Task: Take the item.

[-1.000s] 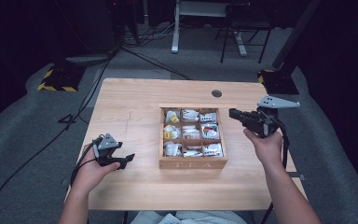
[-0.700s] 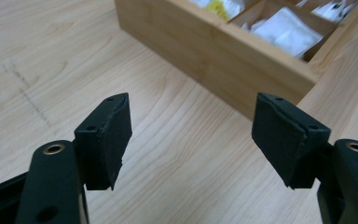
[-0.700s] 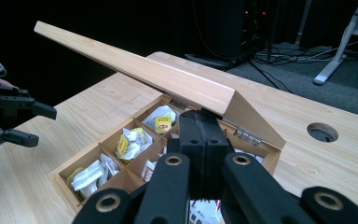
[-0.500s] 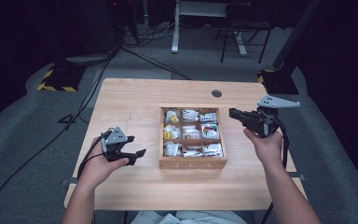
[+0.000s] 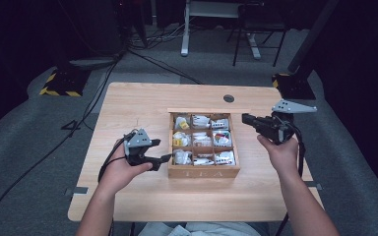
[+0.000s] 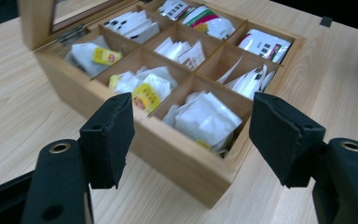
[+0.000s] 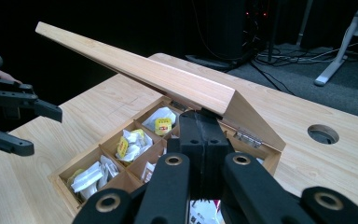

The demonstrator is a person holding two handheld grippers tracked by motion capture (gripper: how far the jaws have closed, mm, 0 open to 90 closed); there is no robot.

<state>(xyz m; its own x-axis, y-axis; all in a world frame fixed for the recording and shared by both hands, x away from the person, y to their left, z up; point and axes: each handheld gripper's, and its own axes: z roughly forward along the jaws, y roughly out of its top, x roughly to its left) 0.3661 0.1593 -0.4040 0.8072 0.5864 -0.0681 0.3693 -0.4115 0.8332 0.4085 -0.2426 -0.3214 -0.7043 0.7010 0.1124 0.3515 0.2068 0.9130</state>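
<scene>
Wooden tea box (image 5: 204,172), 9 compartments, sits at table (image 5: 128,105) centre. Left gripper (image 5: 163,150) at its 9 o'clock, jaws spread, empty, just been narrowing slightly; right gripper (image 5: 244,119) at 3 o'clock, pressed together. Tea bags (image 6: 205,119) look light, soft, crushable: judge pinch 1 by its paper edge.

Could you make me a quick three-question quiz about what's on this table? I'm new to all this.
1. True or false: the tea box has nine compartments.
2. Which gripper has its jaws wide apart: A) the left gripper, B) the right gripper?
3. What props the box lid up?

Key:
1. True: three rows of three, all holding tea bags.
2. A. Its jaws have just been closing a little, with nothing gripped between them; the right one is shut.
3. The shut right gripper, whose jaws sit under the lid's edge in the right gripper view.
</scene>
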